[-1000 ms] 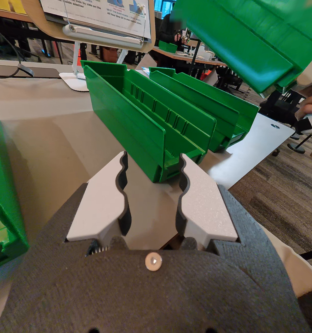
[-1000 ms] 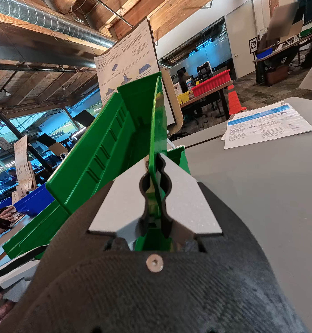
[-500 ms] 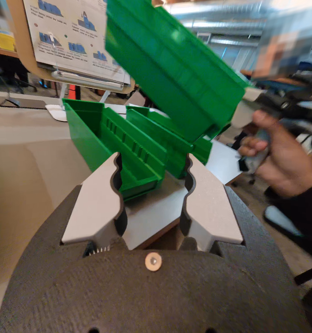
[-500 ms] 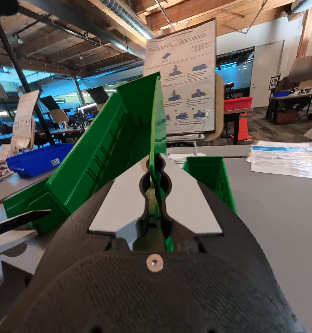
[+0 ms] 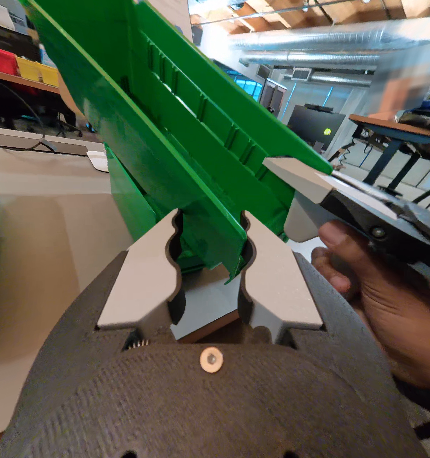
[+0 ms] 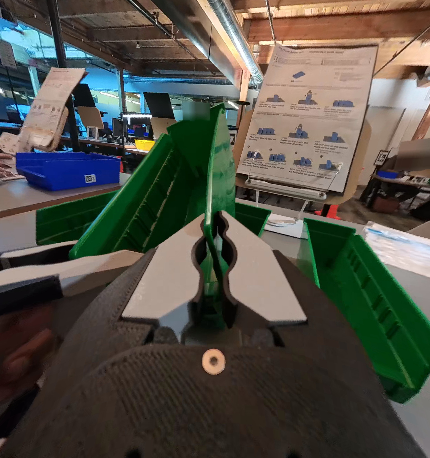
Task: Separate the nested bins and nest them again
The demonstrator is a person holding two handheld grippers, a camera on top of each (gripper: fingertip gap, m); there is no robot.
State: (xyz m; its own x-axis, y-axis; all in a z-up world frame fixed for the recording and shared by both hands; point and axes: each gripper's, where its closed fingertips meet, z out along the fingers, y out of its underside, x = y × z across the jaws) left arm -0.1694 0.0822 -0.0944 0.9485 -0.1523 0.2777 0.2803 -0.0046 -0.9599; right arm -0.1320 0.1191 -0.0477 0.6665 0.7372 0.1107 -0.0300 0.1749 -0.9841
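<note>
Right gripper (image 6: pixel 215 250) is clamped on a tilted green bin's (image 6: pixel 144 205) wall, held above the table w/ another bin (image 6: pixel 372 297) beside. Left gripper (image 5: pixel 210 250), jaws wide, straddles its other wall. Judgement: close left, level bin, then lower.

I see exposed wooden ceiling beams (image 6: pixel 333 27) overhead, with a silver duct (image 6: pixel 233 42) running along them. Blue-lit windows (image 6: pixel 18 74) fill the far left. A blue tray (image 6: pixel 67 168) sits on a neighbouring table (image 6: pixel 8 198), and an instruction board (image 6: pixel 305 116) stands at my grey bench's (image 6: pixel 427 285) far edge.
</note>
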